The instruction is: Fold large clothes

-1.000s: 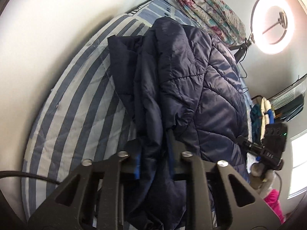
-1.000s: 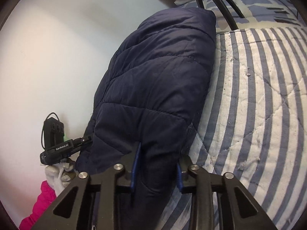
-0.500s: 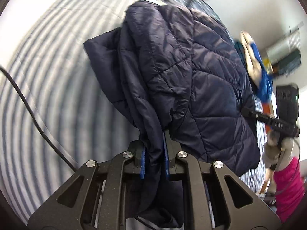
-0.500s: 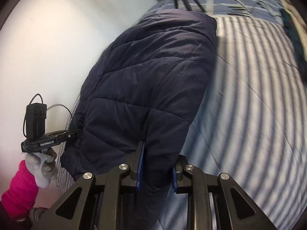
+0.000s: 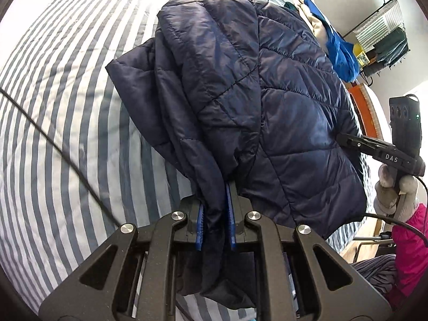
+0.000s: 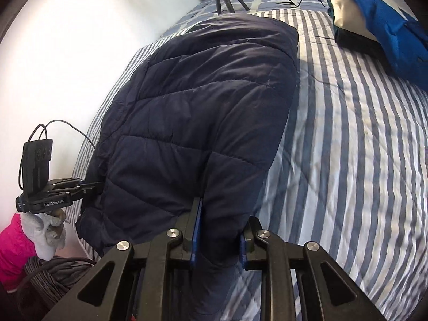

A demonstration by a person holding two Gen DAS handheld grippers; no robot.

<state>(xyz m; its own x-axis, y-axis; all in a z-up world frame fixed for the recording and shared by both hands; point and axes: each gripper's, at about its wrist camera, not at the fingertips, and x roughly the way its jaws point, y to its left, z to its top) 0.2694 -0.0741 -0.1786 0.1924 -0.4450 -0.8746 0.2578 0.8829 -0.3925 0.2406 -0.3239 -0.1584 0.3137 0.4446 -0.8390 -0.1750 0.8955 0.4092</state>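
The navy quilted jacket (image 5: 267,101) hangs lifted above the striped bed (image 5: 53,133), suspended from my two grips. Step in hand, as I judge it: carry the held edge across and lay it down to form a fold. To do this well, I keep both grips level, keep the span between them taut so the padded panels do not bunch, and lower the far end first so that the jacket settles flat on the bed.

My left gripper (image 5: 215,214) has its jaws closed narrowly on a gathered bundle of thin layers; the fabric passes between the blue pads (image 5: 200,223) and drapes below them. My right gripper (image 6: 217,236) has its jaws closed on a thicker padded section, so they stand wider apart, with the jacket filling the gap.

In both wrist views the jacket extends forward and away from the jaws, with its far end over the bed. A blue and cream garment pile (image 6: 374,18) lies well apart on the bed, beyond the jacket.
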